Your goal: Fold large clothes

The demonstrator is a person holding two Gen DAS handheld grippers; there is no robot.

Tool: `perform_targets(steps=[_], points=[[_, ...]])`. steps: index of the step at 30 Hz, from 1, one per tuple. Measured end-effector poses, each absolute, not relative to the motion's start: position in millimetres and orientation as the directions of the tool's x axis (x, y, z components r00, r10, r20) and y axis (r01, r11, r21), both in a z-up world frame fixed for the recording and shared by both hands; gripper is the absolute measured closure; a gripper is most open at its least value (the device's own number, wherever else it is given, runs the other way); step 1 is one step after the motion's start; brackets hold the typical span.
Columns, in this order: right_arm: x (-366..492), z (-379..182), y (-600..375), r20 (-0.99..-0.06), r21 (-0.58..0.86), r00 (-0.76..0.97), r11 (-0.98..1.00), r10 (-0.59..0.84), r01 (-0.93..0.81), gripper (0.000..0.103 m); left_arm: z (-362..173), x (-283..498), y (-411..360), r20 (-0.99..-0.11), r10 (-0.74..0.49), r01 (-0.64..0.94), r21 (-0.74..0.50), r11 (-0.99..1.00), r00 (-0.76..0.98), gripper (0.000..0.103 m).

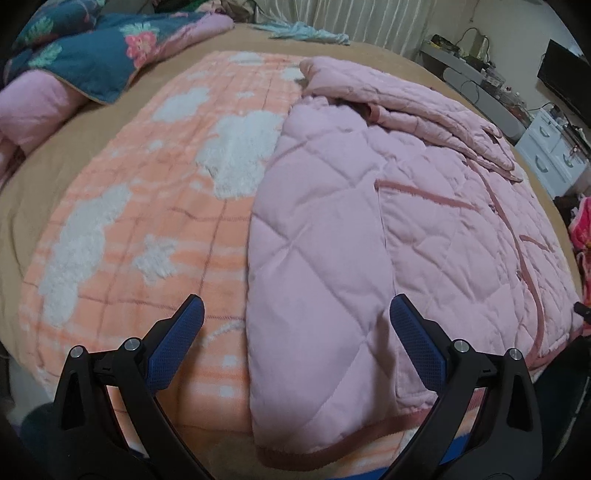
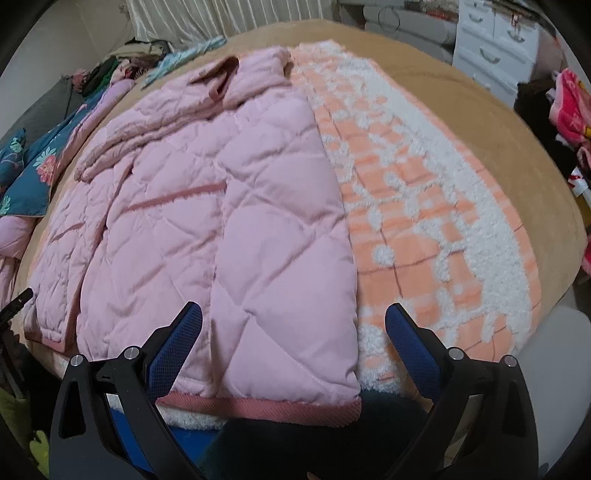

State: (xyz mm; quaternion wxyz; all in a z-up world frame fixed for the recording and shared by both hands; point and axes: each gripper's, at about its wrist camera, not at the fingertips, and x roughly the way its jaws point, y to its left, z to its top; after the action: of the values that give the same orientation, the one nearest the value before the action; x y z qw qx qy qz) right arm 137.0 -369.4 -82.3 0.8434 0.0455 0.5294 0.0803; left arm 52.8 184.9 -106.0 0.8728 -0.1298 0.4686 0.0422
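A large pink quilted jacket [image 1: 369,221] lies flat on an orange and white fleecy blanket [image 1: 140,221] on the bed, with both sides folded over its middle and its darker pink hem toward me. My left gripper [image 1: 295,317] is open and empty, above the jacket's left fold edge near the hem. My right gripper [image 2: 293,325] is open and empty, above the jacket [image 2: 221,206] at its right fold edge, with the blanket [image 2: 424,221] to the right. A sleeve lies folded across the collar end.
The tan bed cover [image 1: 22,206] surrounds the blanket. A blue floral quilt [image 1: 85,55] lies at the far left. White drawers [image 2: 491,48] stand beyond the bed. Bright clothes [image 2: 572,107] hang at the right. Curtains [image 1: 362,18] are behind.
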Motion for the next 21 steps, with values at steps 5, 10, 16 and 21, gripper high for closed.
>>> perform_targets(steps=[5,10,16,21], points=[[141,-90,-369,-0.907,0.198,0.356,0.974,0.225,-0.112,0.004,-116,51,186,-0.84,-0.086,-0.191,-0.219,0.957,0.536,0.008],[142,-94,-365,-0.916,0.213,0.315,0.966,0.25,-0.148,0.007,-124,51,185,-0.838,-0.141,-0.174,-0.268,0.947,0.527,0.008],[133,-91,-358,-0.896,0.21,0.346,0.952,0.279,-0.223,0.044,-126,50,184,-0.834,-0.169,-0.17,-0.297,0.94,0.525,0.008],[120,-76,-353,-0.849,0.208,0.432,0.944,0.304,-0.256,0.072,-126,51,180,-0.827,-0.184,-0.158,-0.31,0.938,0.532,0.009]])
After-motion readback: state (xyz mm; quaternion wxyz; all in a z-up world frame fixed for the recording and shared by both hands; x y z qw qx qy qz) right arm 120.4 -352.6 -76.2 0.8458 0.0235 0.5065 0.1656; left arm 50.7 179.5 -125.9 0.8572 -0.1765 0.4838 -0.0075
